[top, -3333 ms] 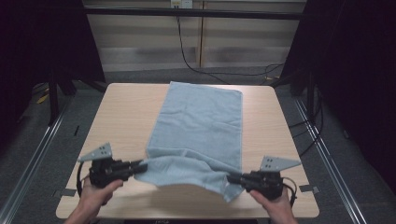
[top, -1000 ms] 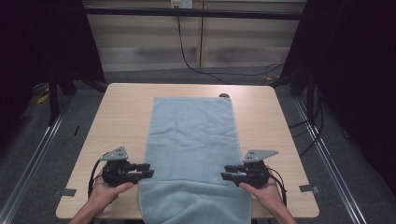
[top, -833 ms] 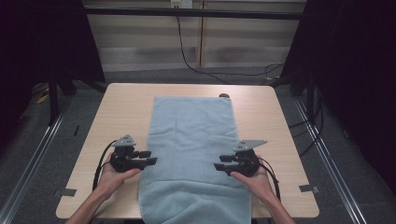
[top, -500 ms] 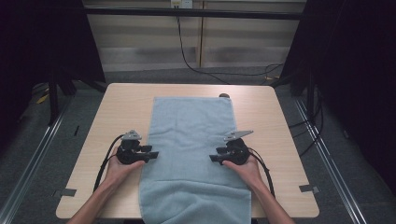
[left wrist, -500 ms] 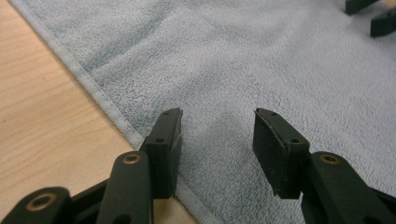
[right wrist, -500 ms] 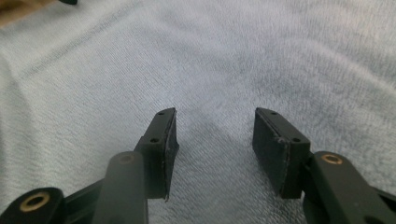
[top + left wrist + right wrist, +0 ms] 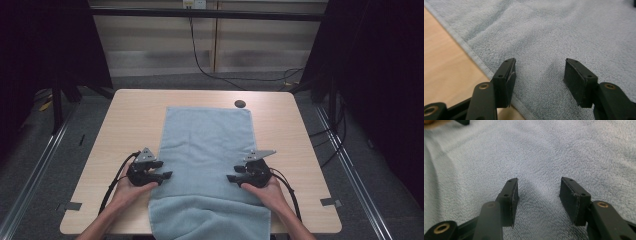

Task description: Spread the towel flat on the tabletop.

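Towel [image 7: 207, 150] lies flat on my counter [image 7: 125, 125], long axis running away from me between both claws, near end draped over the edge. Left claw [image 7: 167, 175] and right claw [image 7: 231, 178] point inward, spread wide, gripping nothing, over opposite edges.

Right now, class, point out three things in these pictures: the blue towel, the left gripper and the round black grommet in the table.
blue towel [image 7: 207, 140], high view, flat middle of the cloth.
left gripper [image 7: 166, 175], high view, midway between its fingers at the towel's edge.
round black grommet [image 7: 240, 104], high view, its centre.
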Demonstrator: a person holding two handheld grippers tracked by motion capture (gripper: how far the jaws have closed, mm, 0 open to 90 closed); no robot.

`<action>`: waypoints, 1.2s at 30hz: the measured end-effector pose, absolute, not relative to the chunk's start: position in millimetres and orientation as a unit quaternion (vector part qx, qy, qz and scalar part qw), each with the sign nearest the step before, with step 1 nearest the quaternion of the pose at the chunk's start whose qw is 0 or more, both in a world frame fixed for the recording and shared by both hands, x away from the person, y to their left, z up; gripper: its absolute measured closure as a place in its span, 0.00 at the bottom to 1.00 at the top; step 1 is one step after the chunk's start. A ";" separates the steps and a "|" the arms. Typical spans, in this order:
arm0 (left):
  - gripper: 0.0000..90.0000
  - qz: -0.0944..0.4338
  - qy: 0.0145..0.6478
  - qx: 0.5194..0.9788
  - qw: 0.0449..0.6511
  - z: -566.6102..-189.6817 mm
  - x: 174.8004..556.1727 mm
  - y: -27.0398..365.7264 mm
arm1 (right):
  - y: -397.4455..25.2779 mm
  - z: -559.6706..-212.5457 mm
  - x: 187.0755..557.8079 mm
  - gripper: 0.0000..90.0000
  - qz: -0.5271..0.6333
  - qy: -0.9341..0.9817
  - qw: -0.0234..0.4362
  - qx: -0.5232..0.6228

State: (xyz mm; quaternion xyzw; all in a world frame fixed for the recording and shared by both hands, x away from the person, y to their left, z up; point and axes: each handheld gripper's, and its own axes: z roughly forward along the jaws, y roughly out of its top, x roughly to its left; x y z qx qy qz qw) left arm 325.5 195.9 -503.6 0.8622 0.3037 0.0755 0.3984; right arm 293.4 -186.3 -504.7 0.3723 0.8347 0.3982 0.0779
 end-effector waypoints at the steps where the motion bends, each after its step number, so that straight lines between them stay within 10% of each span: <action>1: 0.53 0.068 0.300 0.863 0.402 -503.1 324.4 196.6 | -184.5 -503.9 289.2 0.56 0.391 0.841 0.087 0.364; 11: 0.65 0.095 0.315 0.854 0.404 -506.1 352.0 191.2 | -179.8 -504.0 277.4 0.92 0.386 0.849 0.100 0.347; 17: 0.88 0.064 0.283 0.864 0.412 -505.8 325.0 195.7 | -186.5 -504.5 268.6 0.93 0.396 0.843 0.080 0.355; 36: 0.82 -0.009 0.241 0.883 0.404 -498.2 242.5 200.0 | -189.5 -497.7 174.4 0.80 0.397 0.849 0.005 0.347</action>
